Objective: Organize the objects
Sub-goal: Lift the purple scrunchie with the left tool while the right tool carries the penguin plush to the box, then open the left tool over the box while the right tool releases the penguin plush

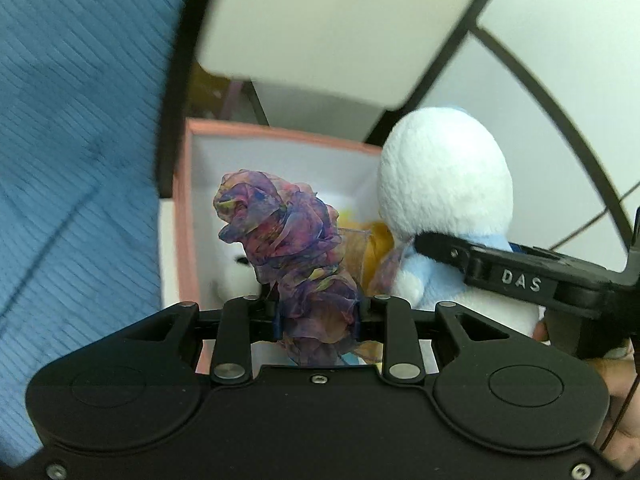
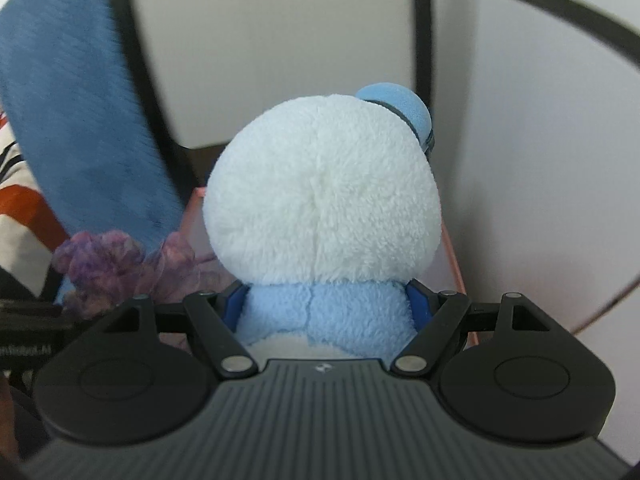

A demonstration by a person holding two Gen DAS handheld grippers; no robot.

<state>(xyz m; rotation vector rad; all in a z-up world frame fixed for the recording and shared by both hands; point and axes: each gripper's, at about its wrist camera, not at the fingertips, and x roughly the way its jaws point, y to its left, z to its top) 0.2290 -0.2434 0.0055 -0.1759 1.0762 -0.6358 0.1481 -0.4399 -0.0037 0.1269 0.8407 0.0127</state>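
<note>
My left gripper point(image 1: 318, 320) is shut on a purple multicoloured organza scrunchie point(image 1: 288, 240), held above a pink open box point(image 1: 182, 216) with white inner walls. A white plush and something orange lie inside the box. My right gripper point(image 2: 326, 300) is shut on a white and light-blue plush toy point(image 2: 324, 196) with a small blue hat, gripped at its blue body. That plush toy also shows in the left wrist view point(image 1: 444, 188), just right of the scrunchie, over the box's right side. The scrunchie shows in the right wrist view point(image 2: 116, 264) at lower left.
A blue ribbed fabric point(image 1: 72, 140) fills the left side. White panels with black frame bars point(image 1: 516, 64) stand behind the box. A white board point(image 1: 332, 24) hangs over the back of the box. A patterned orange and black cloth point(image 2: 20, 216) lies at far left.
</note>
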